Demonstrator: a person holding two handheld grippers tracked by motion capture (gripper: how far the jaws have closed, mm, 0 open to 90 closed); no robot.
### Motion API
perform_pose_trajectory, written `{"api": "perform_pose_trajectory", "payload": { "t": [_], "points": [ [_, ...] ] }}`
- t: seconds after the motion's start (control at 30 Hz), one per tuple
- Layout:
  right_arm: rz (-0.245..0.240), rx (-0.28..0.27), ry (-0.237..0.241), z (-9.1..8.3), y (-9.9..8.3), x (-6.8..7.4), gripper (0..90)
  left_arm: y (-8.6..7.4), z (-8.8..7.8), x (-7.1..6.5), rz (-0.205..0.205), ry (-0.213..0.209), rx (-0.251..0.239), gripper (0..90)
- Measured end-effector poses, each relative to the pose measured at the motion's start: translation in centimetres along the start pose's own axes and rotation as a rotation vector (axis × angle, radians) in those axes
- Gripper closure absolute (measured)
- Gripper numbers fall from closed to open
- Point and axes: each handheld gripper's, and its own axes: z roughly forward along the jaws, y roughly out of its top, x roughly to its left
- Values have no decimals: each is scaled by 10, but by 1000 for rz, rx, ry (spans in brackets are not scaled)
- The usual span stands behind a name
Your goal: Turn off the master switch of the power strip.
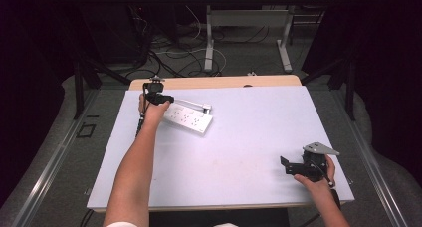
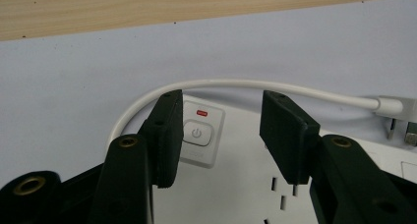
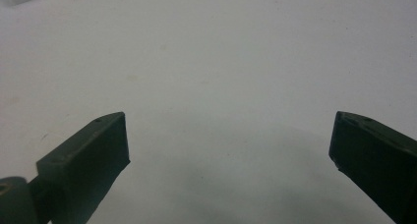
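1. Pale lavender-grey sheeting covers the bench (image 1: pixel 239 152), whose light wooden far edge shows beyond it in the high view; a person's two bare forearms reach in from the near side, each hand holding a black two-jaw tool.

2. At the far left of the bench, the left hand-held gripper (image 1: pixel 160 98) sits over the end of a white rectangular plastic power strip (image 1: pixel 190 118), which lies flat and angled on the sheeting; the left hand (image 1: pixel 152 112) is just behind it.

3. Seen from the left gripper view, the left hand-held gripper (image 2: pixel 221 135) stands open, its jaws spread apart above the strip's switch end; the left jaw hangs just beside a white square power button (image 2: pixel 197 133) marked with a grey power symbol, a small red indicator (image 2: pixel 201 113) above it; socket slots show between and under the jaws.

4. A white rounded cable (image 2: pixel 236 84) curves from the strip's end past both jaw tips to a white plug (image 2: pixel 398 111) lying at the right edge of that view.

5. Near the right front corner of the bench, well apart from the strip, the right hand-held gripper (image 1: pixel 287 165) is held low in the right hand (image 1: pixel 316 179), a grey three-cornered plate on top; in the right gripper view the right hand-held gripper (image 3: pixel 228 150) gapes wide over bare sheeting, nothing between its jaws.
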Motion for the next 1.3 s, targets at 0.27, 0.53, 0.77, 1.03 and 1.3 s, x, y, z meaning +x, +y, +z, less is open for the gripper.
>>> {"api": "perform_pose_trajectory", "payload": {
  "t": [0.27,0.53,0.77,1.03,1.3],
  "points": [
    [-2,3,16,-1,1,1,12,0,-5,-2,16,-9,-4,462],
    [-14,-4,24,1,1,2,12,-2,-17,-9,51,-41,-4,371],
    [-14,-6,38,0,2,-1,12,-8,-30,-10,56,-62,-10,344],
    [7,-7,44,-1,2,-2,12,-16,-46,-9,48,-75,-34,332],
    [0,-7,50,1,3,0,10,-20,-54,-8,19,-115,-46,167]
  ]
}}
